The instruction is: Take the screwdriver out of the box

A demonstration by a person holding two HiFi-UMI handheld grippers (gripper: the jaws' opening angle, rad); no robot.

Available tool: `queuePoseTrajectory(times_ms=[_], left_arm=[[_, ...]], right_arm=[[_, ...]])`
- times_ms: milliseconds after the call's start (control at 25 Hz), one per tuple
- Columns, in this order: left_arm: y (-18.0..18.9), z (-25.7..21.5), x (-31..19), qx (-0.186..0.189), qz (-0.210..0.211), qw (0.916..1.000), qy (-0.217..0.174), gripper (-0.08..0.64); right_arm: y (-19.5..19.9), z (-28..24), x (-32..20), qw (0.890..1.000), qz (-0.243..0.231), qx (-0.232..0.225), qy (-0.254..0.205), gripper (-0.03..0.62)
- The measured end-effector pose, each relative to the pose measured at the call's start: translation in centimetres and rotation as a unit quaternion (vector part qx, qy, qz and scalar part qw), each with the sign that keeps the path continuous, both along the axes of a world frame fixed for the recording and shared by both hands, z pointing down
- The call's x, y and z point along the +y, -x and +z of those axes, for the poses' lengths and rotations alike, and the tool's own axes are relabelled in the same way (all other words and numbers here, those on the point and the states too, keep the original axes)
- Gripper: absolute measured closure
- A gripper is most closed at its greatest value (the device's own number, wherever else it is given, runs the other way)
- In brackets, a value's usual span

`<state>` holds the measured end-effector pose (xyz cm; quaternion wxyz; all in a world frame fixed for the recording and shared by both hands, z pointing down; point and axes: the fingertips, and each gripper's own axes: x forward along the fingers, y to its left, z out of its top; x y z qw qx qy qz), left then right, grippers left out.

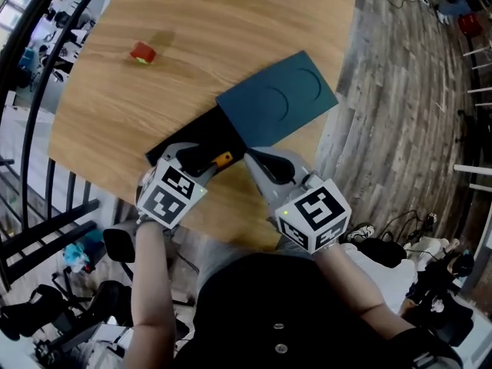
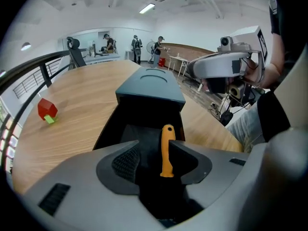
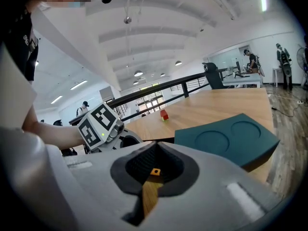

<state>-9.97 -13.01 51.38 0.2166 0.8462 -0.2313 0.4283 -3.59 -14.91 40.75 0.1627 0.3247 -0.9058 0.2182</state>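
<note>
An open black box [image 1: 187, 139] lies near the table's front edge, with its dark teal lid [image 1: 278, 98] folded back beyond it. The screwdriver's orange handle [image 2: 167, 150] lies inside the box [image 2: 144, 115]. My left gripper [image 2: 153, 152] points steeply down into the box with its jaws open on either side of the handle; the handle lies close to the right jaw and a gap shows on the left. In the head view the left gripper [image 1: 201, 158] sits over the handle [image 1: 223, 158]. My right gripper [image 1: 255, 158] hovers just right of the box, its fingertips [image 3: 154, 147] meeting, holding nothing.
A small red block [image 1: 143, 52] sits on the wooden table [image 1: 231, 14] at the far left. The table's front edge runs just below the box, with a black railing [image 1: 31, 114] to the left and plank floor to the right. Desks and people stand far off.
</note>
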Motion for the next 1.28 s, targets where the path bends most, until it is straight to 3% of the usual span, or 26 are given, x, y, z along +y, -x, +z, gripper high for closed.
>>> queuePoseTrajectory(times_ms=[240, 400, 560, 640, 800, 920, 1160, 1280], left_arm=[[0.4, 0.3, -0.5, 0.003, 0.0, 1.0, -0.001, 0.367], [1.3, 0.8, -1.3, -0.026, -0.023, 0.9988, -0.034, 0.387], [1.9, 1.3, -1.6, -0.044, -0.034, 0.9976, -0.041, 0.414], [1.7, 0.9, -1.7, -0.032, -0.038, 0.9977, -0.046, 0.414], [0.4, -1.1, -1.5, 0.03, -0.045, 0.9981, -0.03, 0.41], [-0.3, -1.1, -1.0, 0.044, -0.028, 0.9986, -0.008, 0.374], [-0.7, 0.0, -0.5, 0.011, 0.014, 0.9998, 0.008, 0.376], [-0.6, 0.9, 0.2, -0.011, 0.059, 0.9977, 0.03, 0.376]], right_arm=[[-0.1, 0.9, -0.4, 1.0, 0.002, 0.0, 0.009, 0.594], [-0.1, 1.2, -0.6, 1.0, 0.006, -0.002, 0.013, 0.594], [0.0, 1.5, -0.6, 1.0, 0.009, -0.001, 0.016, 0.594], [0.1, 1.6, -0.5, 1.0, 0.008, -0.001, 0.016, 0.594], [0.0, 1.5, -0.4, 1.0, 0.011, 0.0, 0.014, 0.594], [-0.2, 1.5, -0.6, 1.0, 0.015, 0.001, 0.014, 0.594], [-0.4, 1.5, -0.5, 1.0, 0.022, 0.002, 0.014, 0.594], [-0.7, 1.5, -0.5, 1.0, 0.025, 0.003, 0.014, 0.594]])
